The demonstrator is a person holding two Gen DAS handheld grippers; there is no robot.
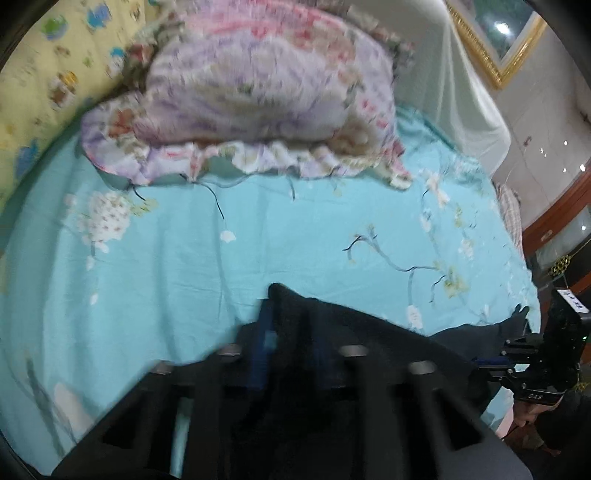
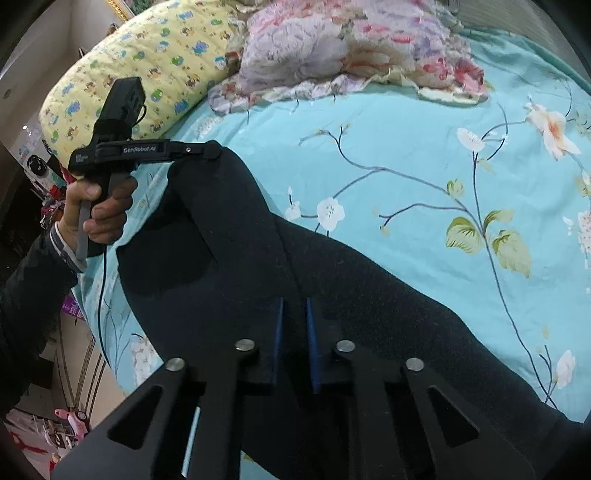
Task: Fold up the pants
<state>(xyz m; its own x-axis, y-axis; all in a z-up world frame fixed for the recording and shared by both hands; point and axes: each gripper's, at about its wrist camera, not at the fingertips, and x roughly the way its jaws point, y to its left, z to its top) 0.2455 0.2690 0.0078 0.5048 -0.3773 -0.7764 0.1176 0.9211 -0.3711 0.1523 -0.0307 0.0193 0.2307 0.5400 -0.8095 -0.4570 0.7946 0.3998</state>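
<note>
1. Left wrist view was motion-blurred, smearing the floral pillow (image 1: 258, 92).
2. Right wrist view was sharp, evenly lit indoors.
3. Glare spotted the framed picture (image 1: 506, 29).
4. Fisheye bending and dark vignetting marked both edges.

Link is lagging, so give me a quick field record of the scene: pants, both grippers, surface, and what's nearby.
pants: black pants, partly lifted over the bed
left gripper: left gripper shut on a pants edge, raised
right gripper: right gripper shut on a fold of the pants
surface: turquoise floral bedsheet
nearby: floral quilt bundle and yellow cartoon-print pillow at the far end, apart from the pants
image quality: left wrist view blurred
</note>
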